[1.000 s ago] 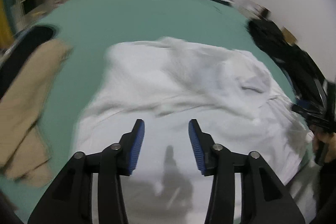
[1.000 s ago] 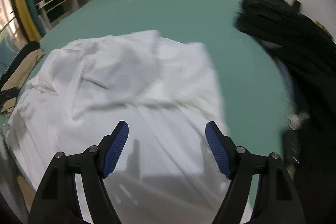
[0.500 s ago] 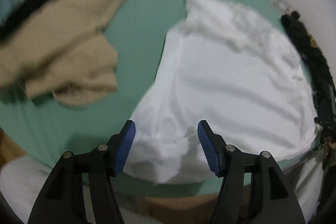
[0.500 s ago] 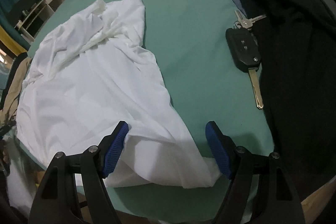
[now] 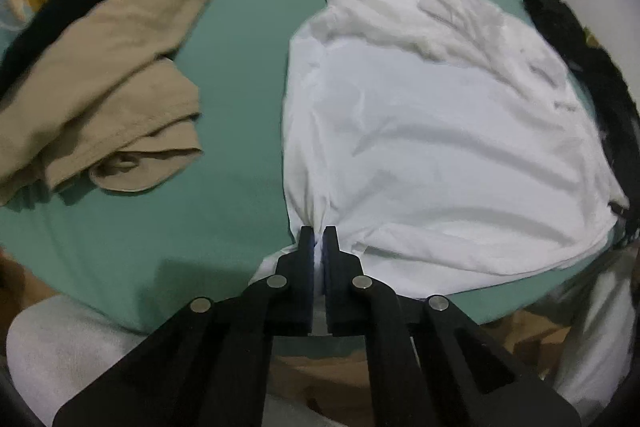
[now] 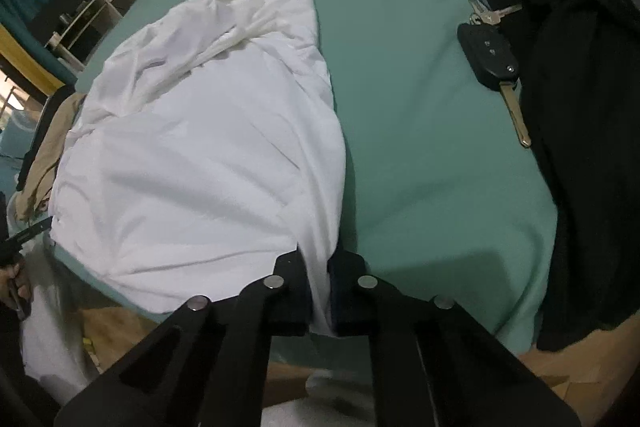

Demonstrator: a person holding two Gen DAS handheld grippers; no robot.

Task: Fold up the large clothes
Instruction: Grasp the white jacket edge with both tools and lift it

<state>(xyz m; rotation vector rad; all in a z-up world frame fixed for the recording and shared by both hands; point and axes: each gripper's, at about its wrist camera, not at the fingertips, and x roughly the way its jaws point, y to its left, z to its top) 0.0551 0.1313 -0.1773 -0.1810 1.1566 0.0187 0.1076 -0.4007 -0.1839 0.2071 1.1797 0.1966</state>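
Left wrist view shows the left gripper [image 5: 319, 231] clamped on a pinch of the large white cotton garment [image 5: 432, 131] at its near left corner, a thin sliver of cloth visible between the blue pads; its jaws have just been closing, and the cloth is what they closed on. In the right wrist view the right gripper [image 6: 318, 259] has likewise just been closing and now holds a bunched fold of the same garment [image 6: 208, 155] at the near right corner. The garment lies rumpled across the green bedsheet [image 5: 240, 75], its near hem at the edge of the bed, part of it seeming to hang over. Several things could spoil the fold from here. The pinches look small and gathered, so only the top layer may be caught; lifting then would separate the layers and leave the back behind. The far end is crumpled, and folding over it would trap creases. The black car key with its metal blade [image 6: 494, 61] lies just beside the garment's right side on the sheet, touching the heap of black clothing [image 6: 592, 115]; a wide sweep of cloth could drag it along or bury it. On the left, the folded tan trousers [image 5: 108, 87] are near enough to be brushed.
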